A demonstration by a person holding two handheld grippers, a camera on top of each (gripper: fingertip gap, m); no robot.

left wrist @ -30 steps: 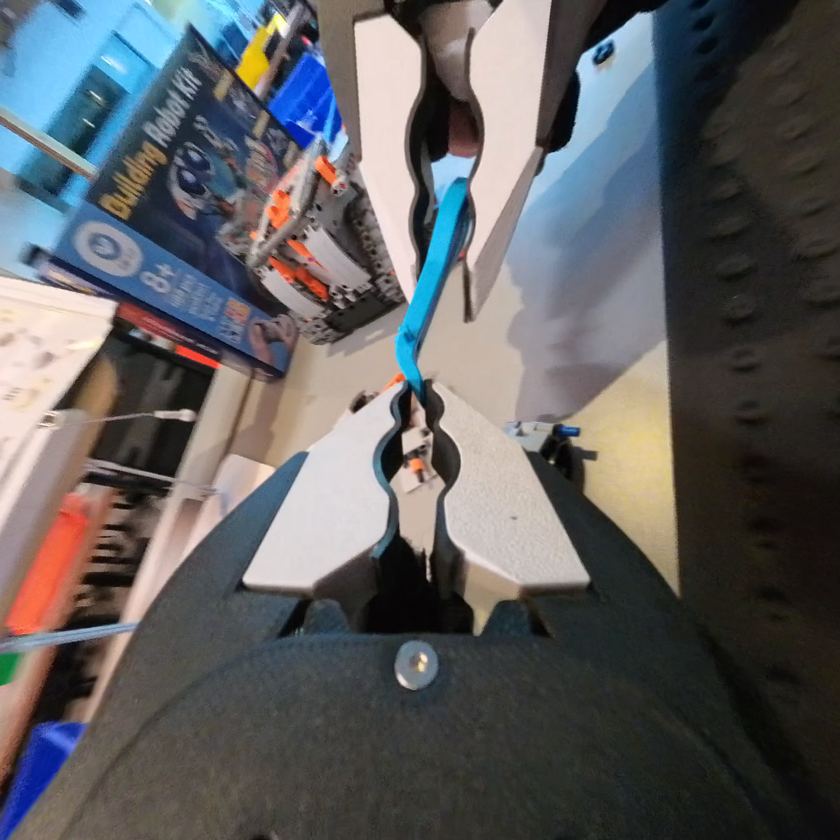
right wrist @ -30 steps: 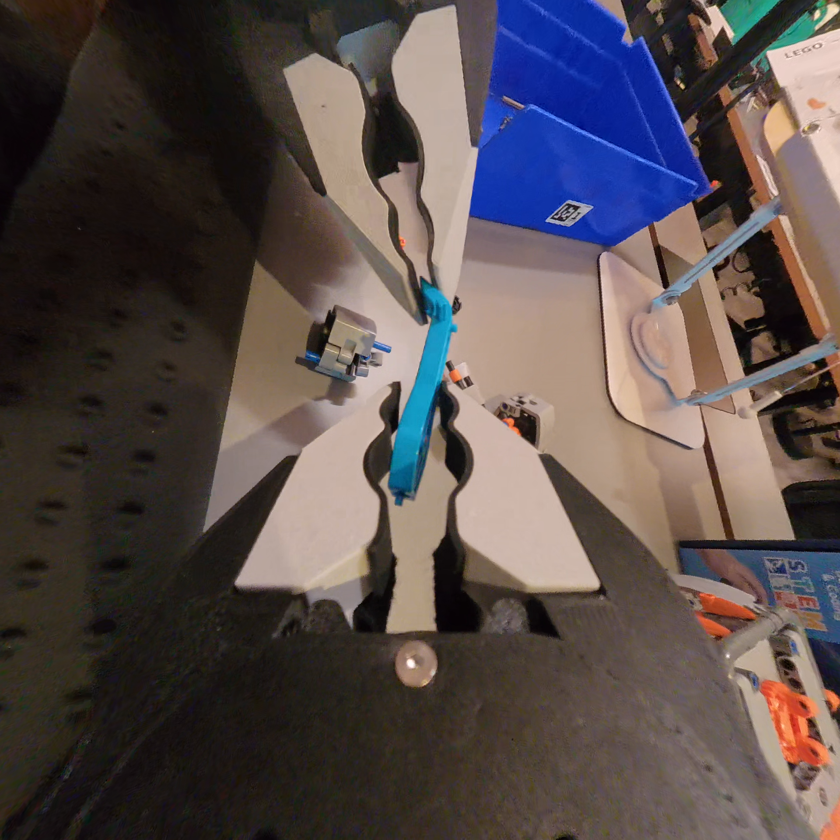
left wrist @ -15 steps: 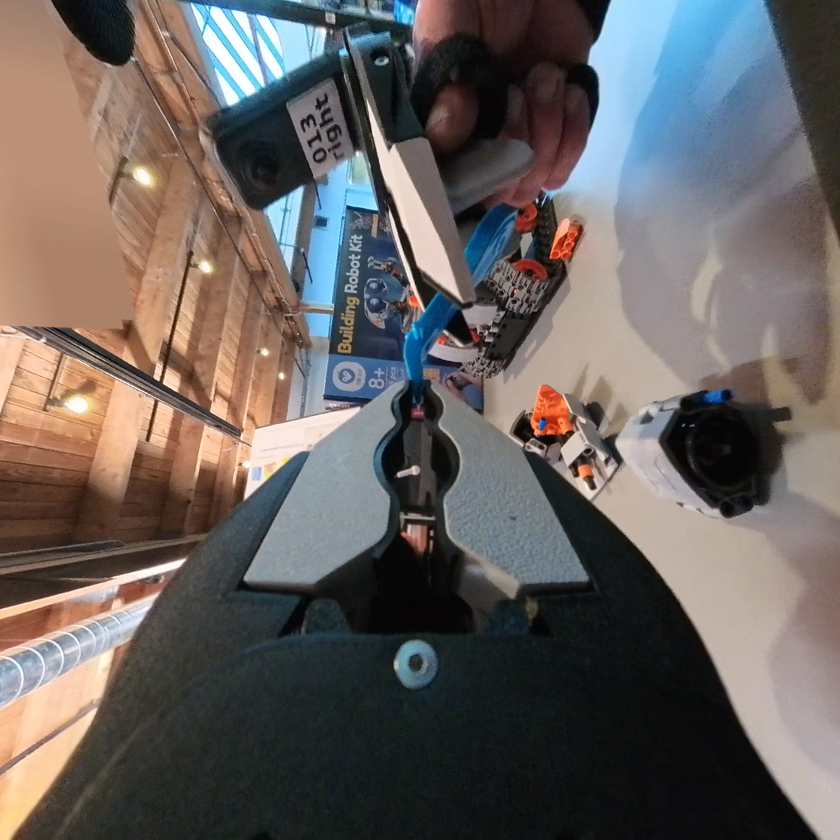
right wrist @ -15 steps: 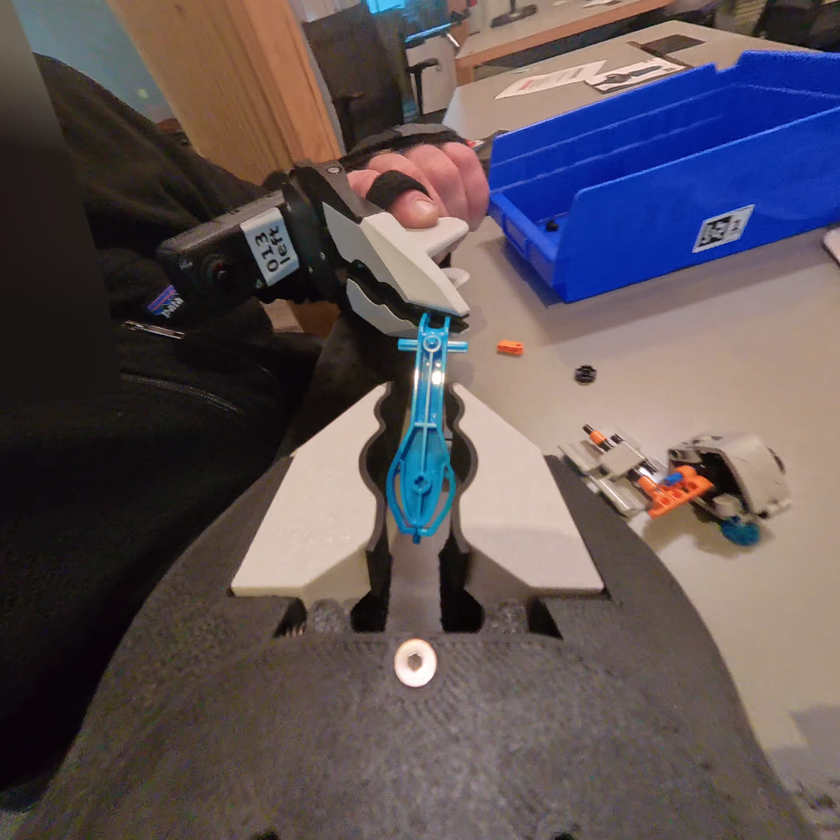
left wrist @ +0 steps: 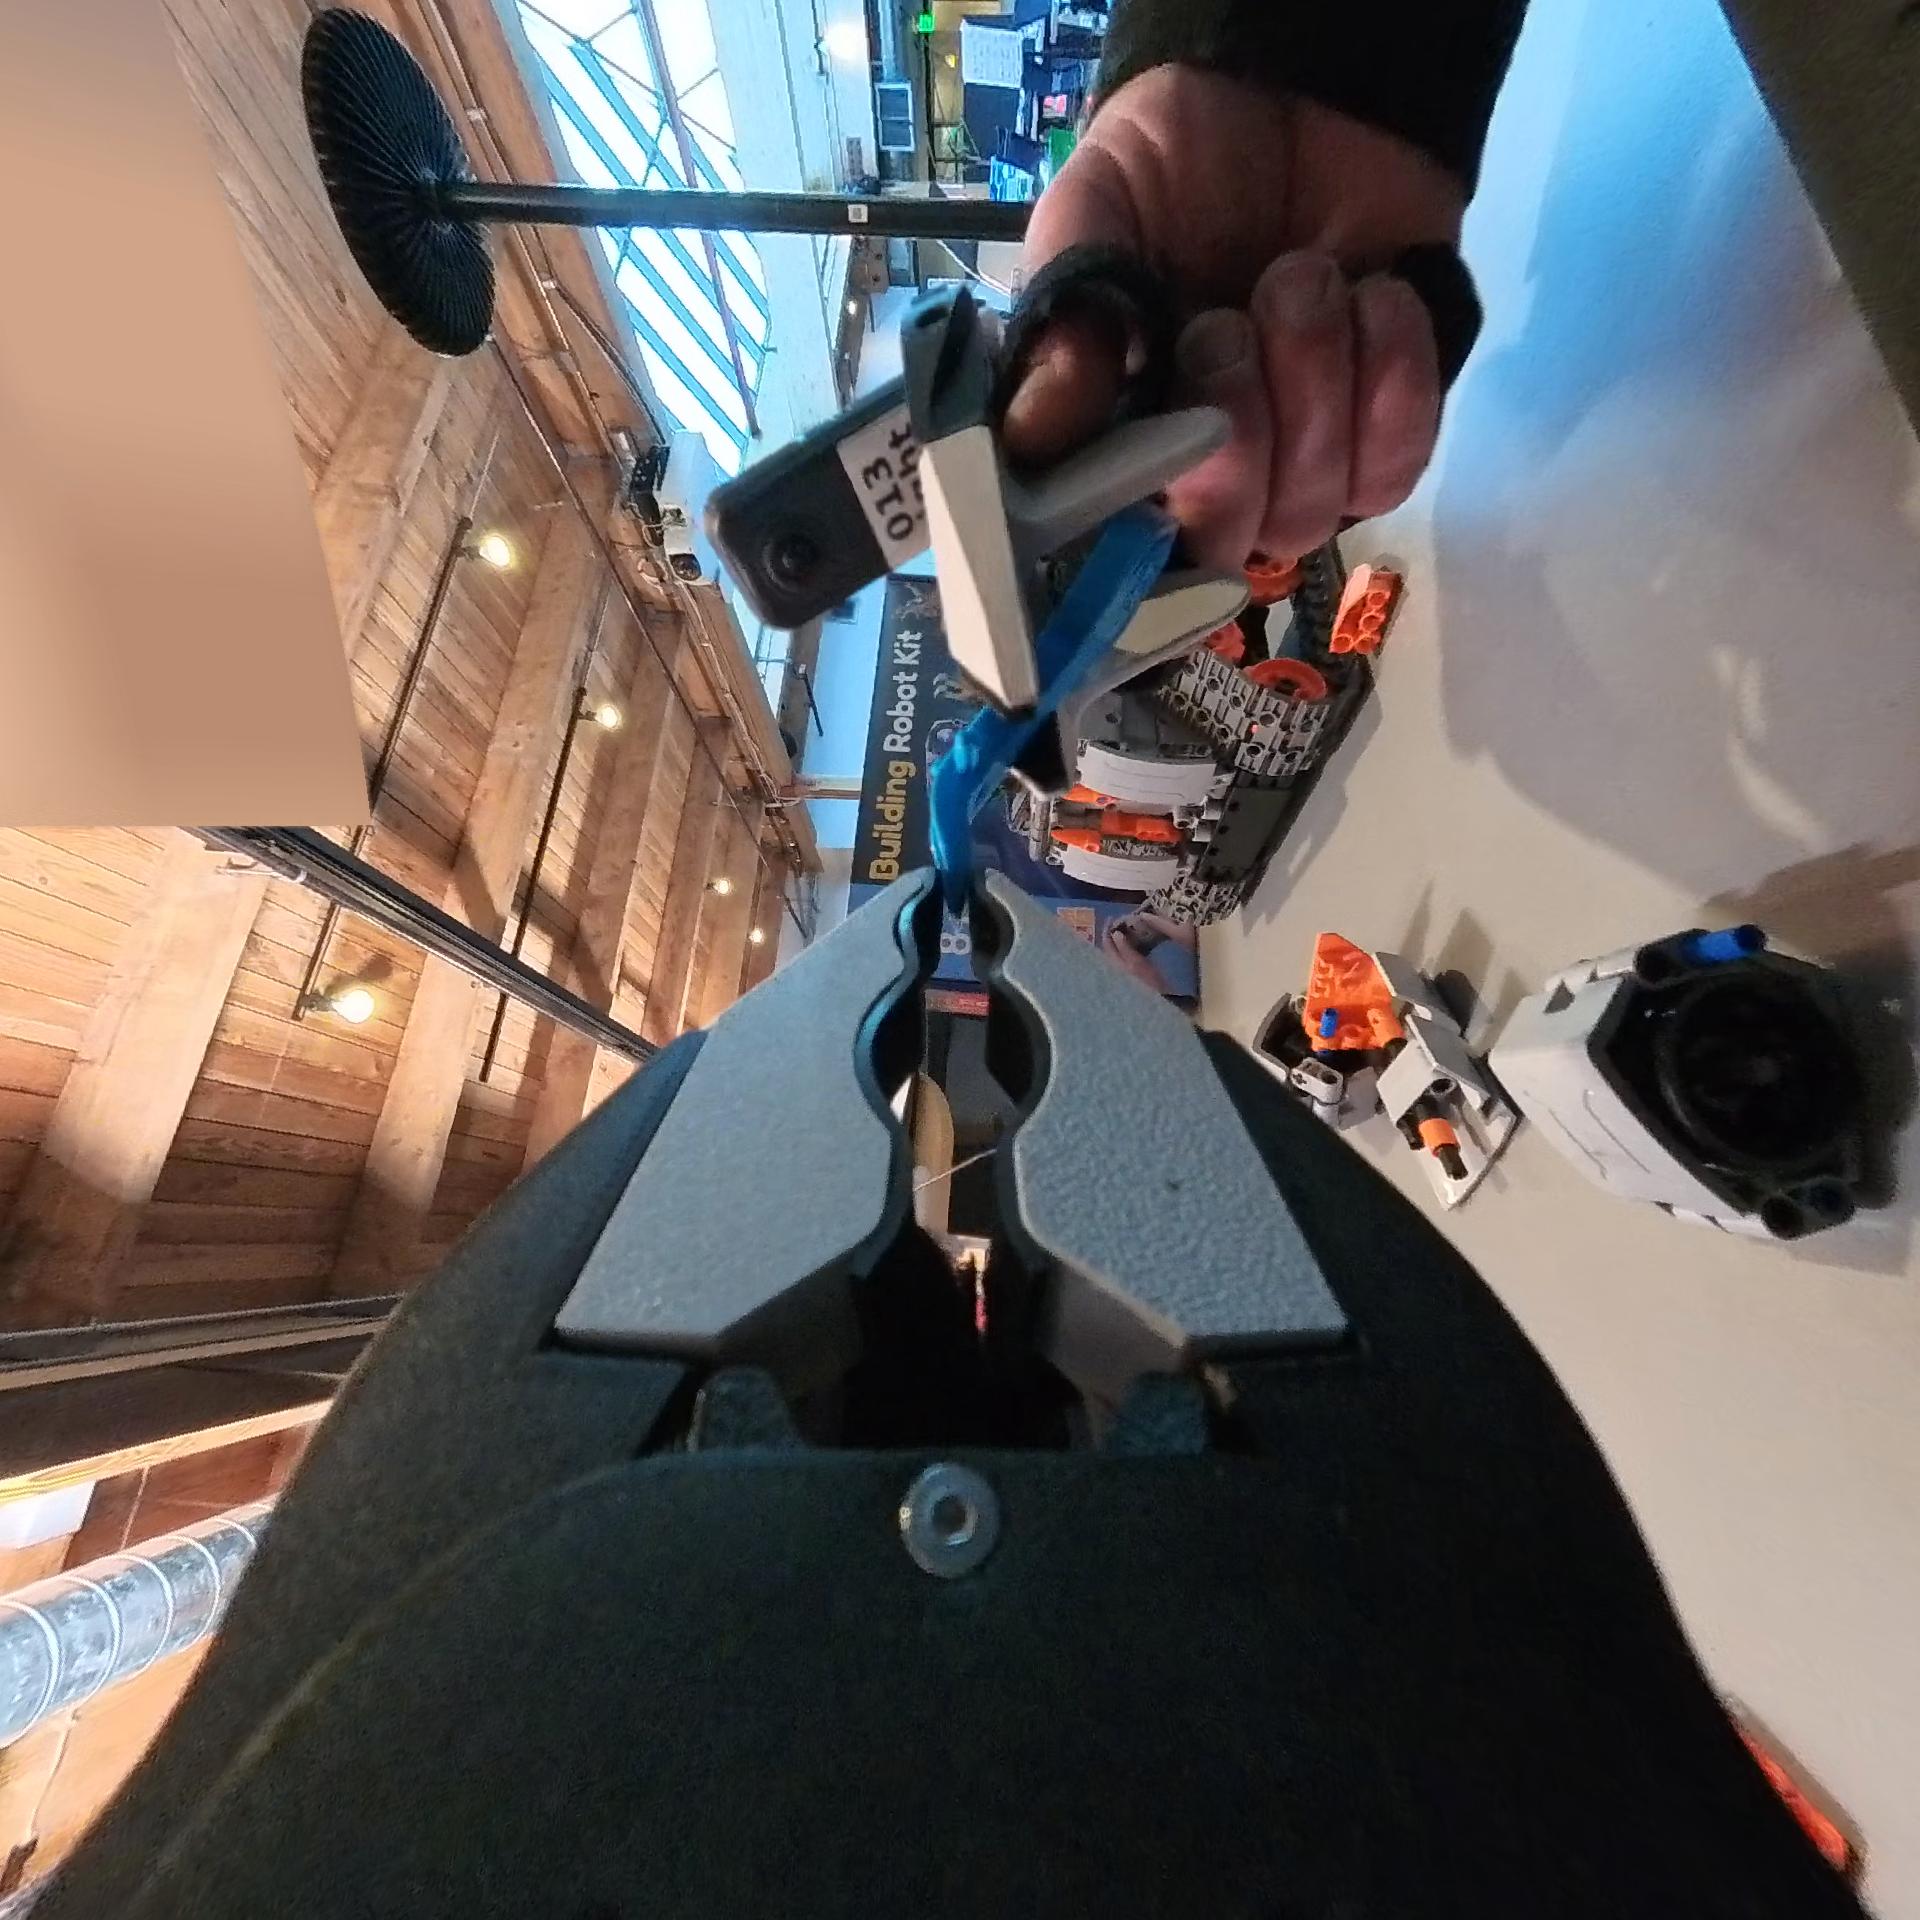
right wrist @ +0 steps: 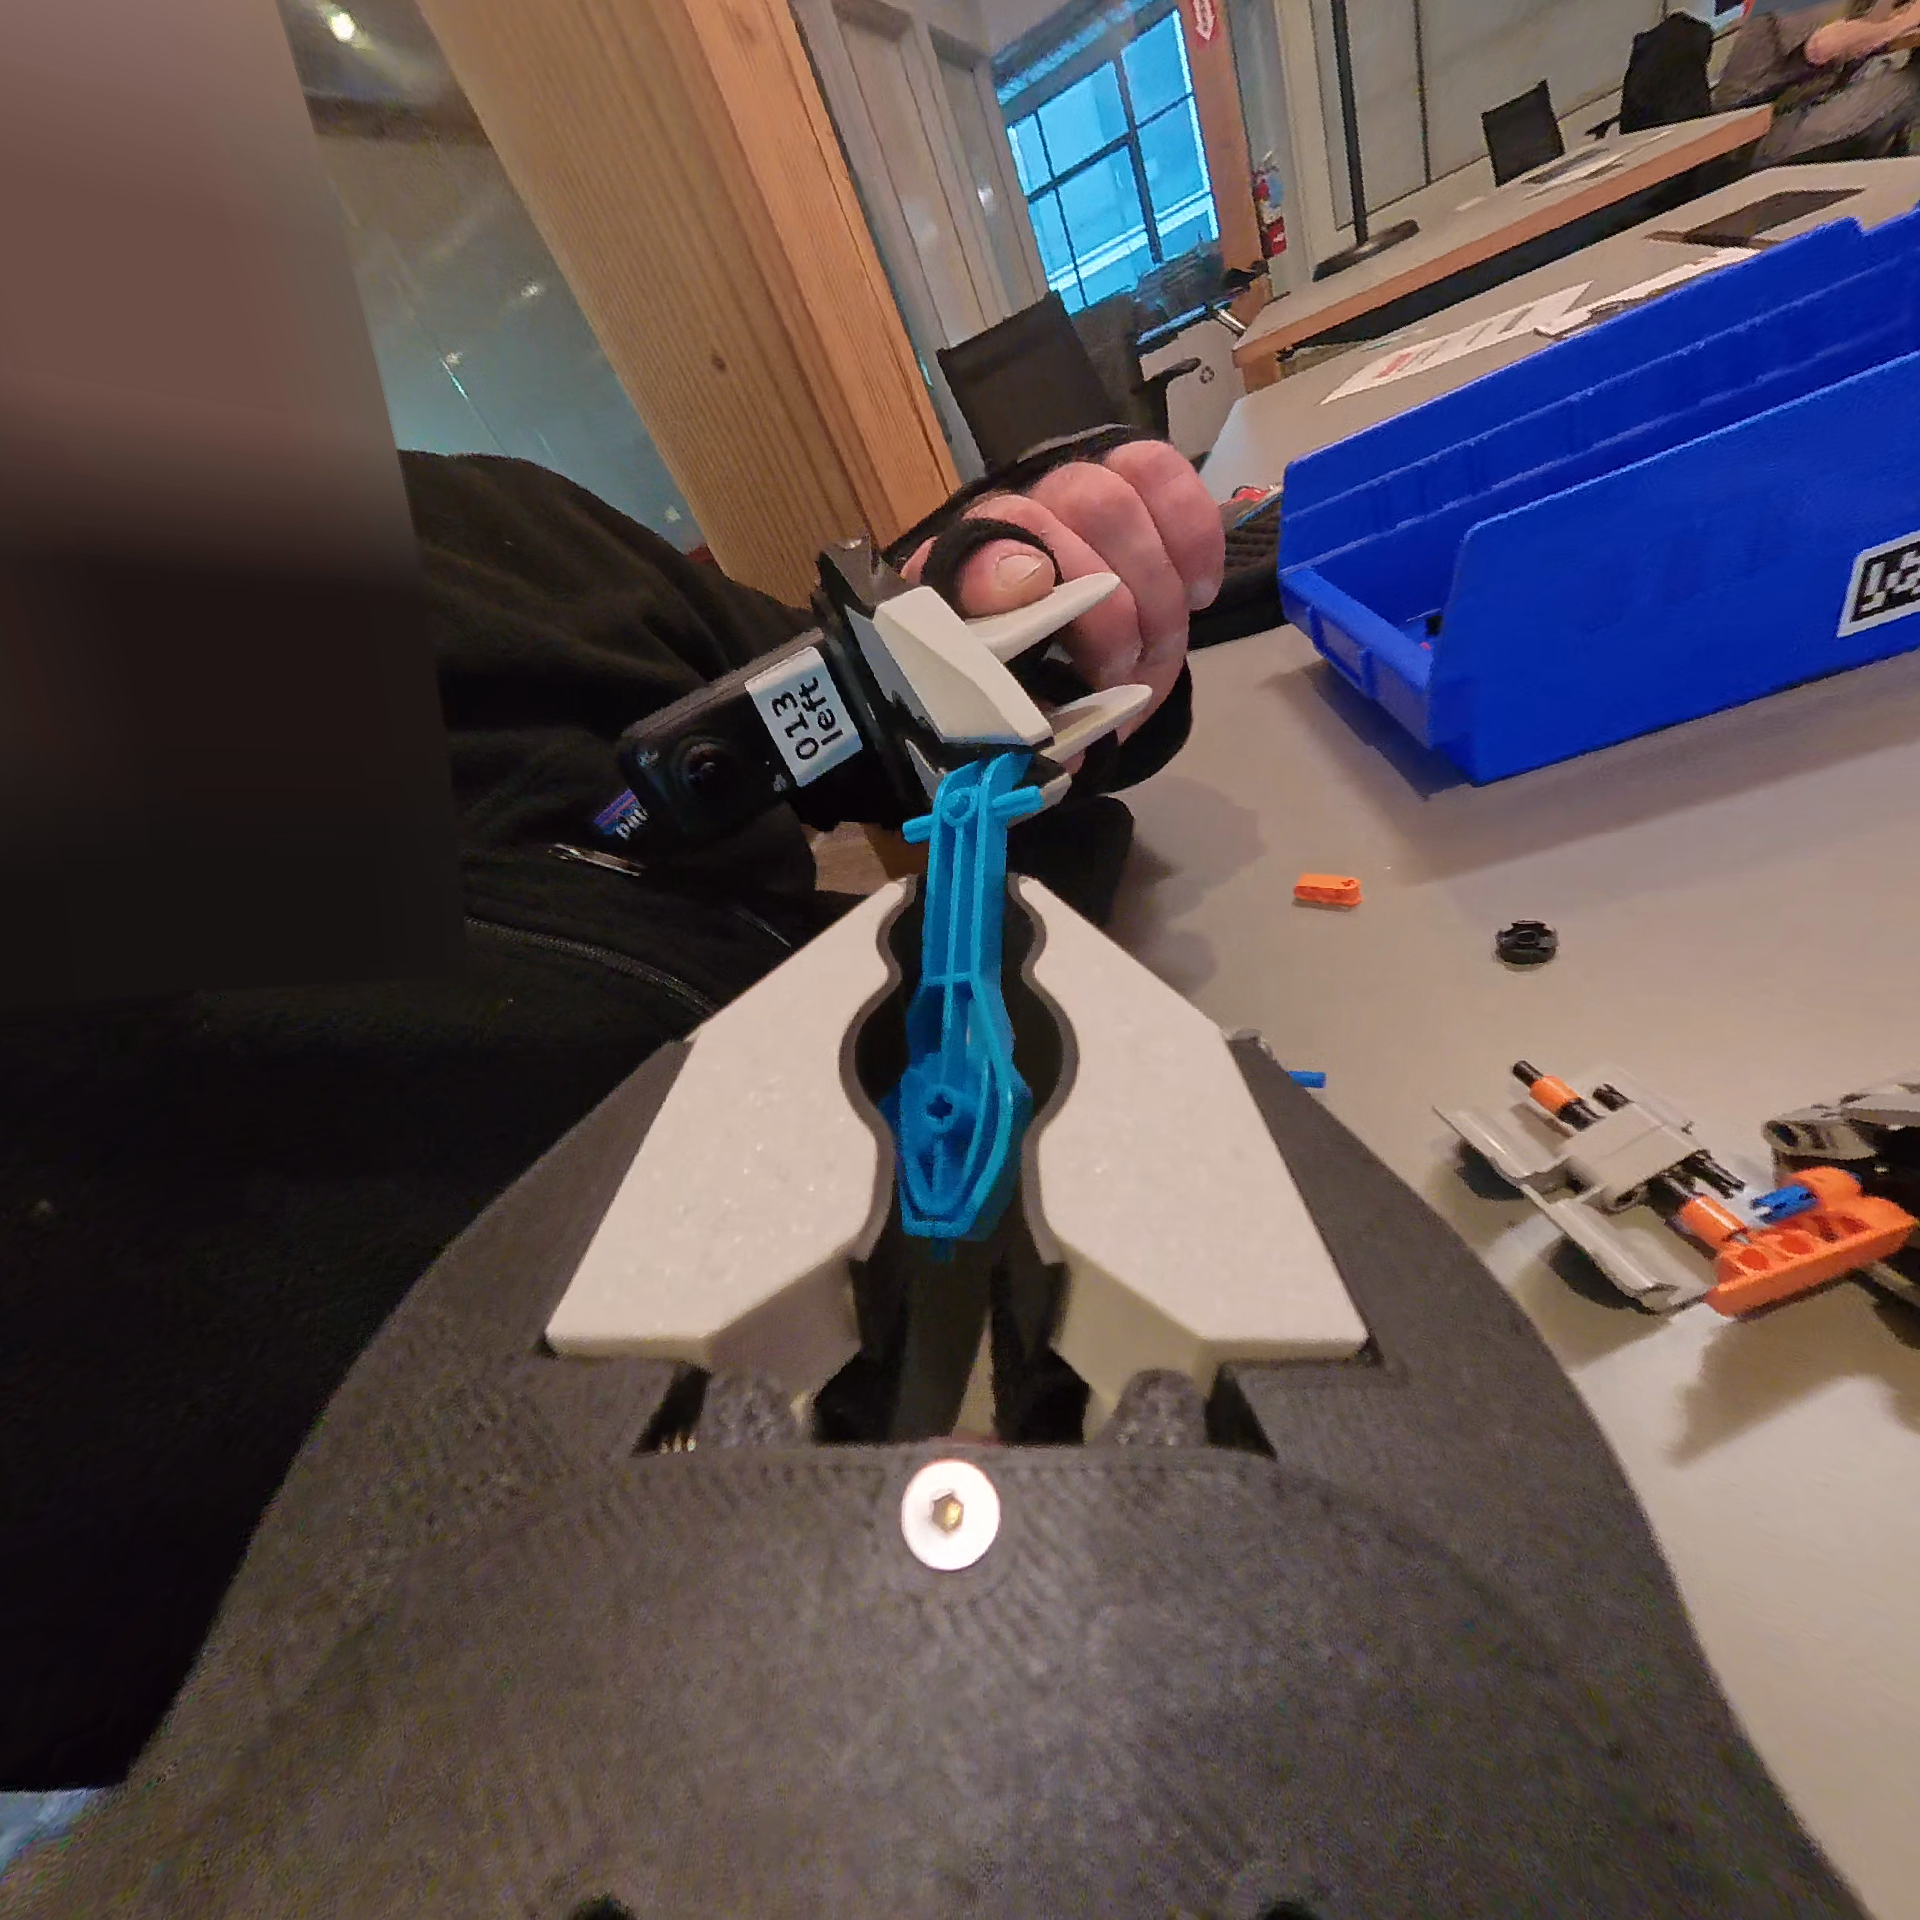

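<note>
Holding one blue plastic part (right wrist: pixel 961 1049) between both tools, I have my right gripper (right wrist: pixel 956 894) closed on its broad, ribbed end and my left gripper (left wrist: pixel 951 894) pinched on its narrow tip — the part bridges the two, lifted above the grey table (right wrist: pixel 1558 935). In the right wrist view the left gripper (right wrist: pixel 997 769) points toward the part from above, my hand (right wrist: pixel 1101 561) wrapped round its handle with a black strap over one finger; a white sticker with printed characters sits beside its camera. In the left wrist view the right gripper (left wrist: pixel 1023 727) angles down onto the part, my other hand (left wrist: pixel 1257 343) gripping it, and it bears a similar white sticker. Relative to the part: a blue bin (right wrist: pixel 1621 561) with a square black-and-white code label stands beyond it on the table; a small grey-and-orange assembly (right wrist: pixel 1662 1195) lies to its right; a tracked model (left wrist: pixel 1216 769) and a printed dark-blue box (left wrist: pixel 914 727) stand behind it — a grey motor block (left wrist: pixel 1704 1081) rests near the small assembly.
</note>
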